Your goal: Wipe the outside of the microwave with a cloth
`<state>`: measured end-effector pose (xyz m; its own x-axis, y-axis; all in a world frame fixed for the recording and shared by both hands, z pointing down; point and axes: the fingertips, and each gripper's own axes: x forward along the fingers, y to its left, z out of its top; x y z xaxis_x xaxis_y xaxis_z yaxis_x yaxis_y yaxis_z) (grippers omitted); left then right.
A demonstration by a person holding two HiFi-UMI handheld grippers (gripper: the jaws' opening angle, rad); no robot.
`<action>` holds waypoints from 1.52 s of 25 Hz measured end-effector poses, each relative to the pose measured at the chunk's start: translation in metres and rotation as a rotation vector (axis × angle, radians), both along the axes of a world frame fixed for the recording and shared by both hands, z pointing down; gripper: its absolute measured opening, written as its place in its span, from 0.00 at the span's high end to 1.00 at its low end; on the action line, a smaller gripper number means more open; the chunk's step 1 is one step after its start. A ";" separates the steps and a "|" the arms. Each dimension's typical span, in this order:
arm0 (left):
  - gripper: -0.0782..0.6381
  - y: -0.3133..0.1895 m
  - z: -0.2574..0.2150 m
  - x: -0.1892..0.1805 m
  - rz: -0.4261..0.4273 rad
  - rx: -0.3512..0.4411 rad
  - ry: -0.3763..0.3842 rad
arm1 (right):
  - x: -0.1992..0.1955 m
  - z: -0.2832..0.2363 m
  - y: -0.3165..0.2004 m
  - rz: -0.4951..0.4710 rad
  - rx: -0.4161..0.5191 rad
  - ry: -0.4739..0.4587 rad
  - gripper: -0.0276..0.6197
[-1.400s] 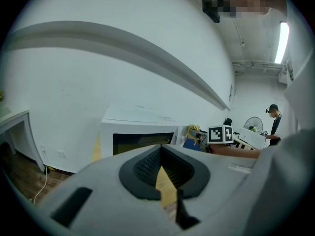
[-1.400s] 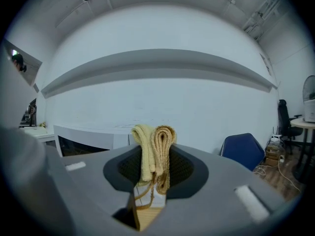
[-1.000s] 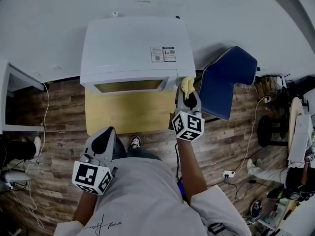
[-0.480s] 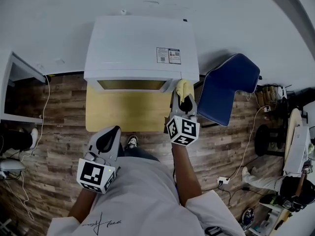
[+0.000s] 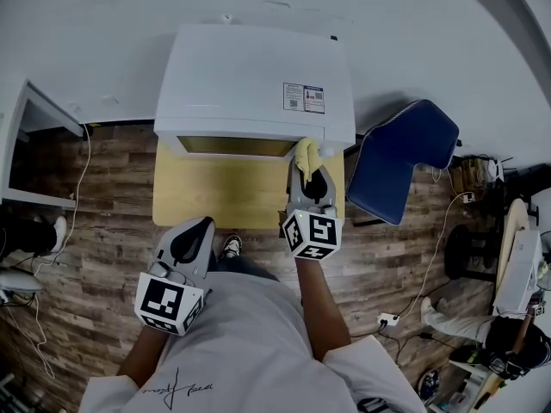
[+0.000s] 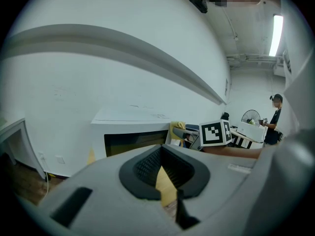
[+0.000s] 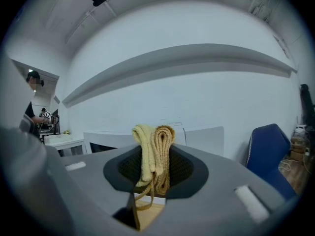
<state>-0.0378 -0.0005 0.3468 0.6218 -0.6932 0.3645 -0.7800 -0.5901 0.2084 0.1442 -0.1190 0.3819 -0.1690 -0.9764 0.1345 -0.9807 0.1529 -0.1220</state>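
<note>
The microwave (image 5: 250, 80), a white box with a dark door window and a small printed label (image 5: 306, 97) on its top towards the right, stands at the back of a yellow wooden tabletop (image 5: 215, 192), against the white wall. A blue chair (image 5: 400, 157) stands just beside the tabletop on its right, over plank flooring. The person stands at the tabletop's near edge with one pair of tongs in each hand. The right tongs (image 5: 309, 163) reach forward over the tabletop's right side to the microwave's front, near its right corner. Their jaws are clamped on a folded cloth (image 5: 305, 152), one fold pale yellow and the other tan. It stands up out of the jaws in the right gripper view, with loose threads hanging below. From the head view the cloth lies against the upper front edge of the microwave, just right of the door window. The left tongs (image 5: 196, 229) hang low and close to the person's body, well apart from the microwave. Their jaws are pressed together at the tips with nothing between them. In the left gripper view they point towards the door window.
</note>
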 end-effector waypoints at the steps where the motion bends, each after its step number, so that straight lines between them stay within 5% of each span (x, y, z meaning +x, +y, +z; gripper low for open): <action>1: 0.90 0.000 0.000 -0.001 -0.003 -0.001 0.000 | -0.003 0.002 -0.001 0.003 -0.003 -0.011 0.78; 10: 0.90 0.001 0.006 -0.016 -0.039 -0.018 0.001 | -0.014 0.008 -0.011 0.036 0.020 -0.040 0.78; 38: 0.90 -0.003 0.005 -0.037 -0.093 -0.036 0.014 | -0.085 0.013 -0.013 -0.229 0.025 -0.066 0.78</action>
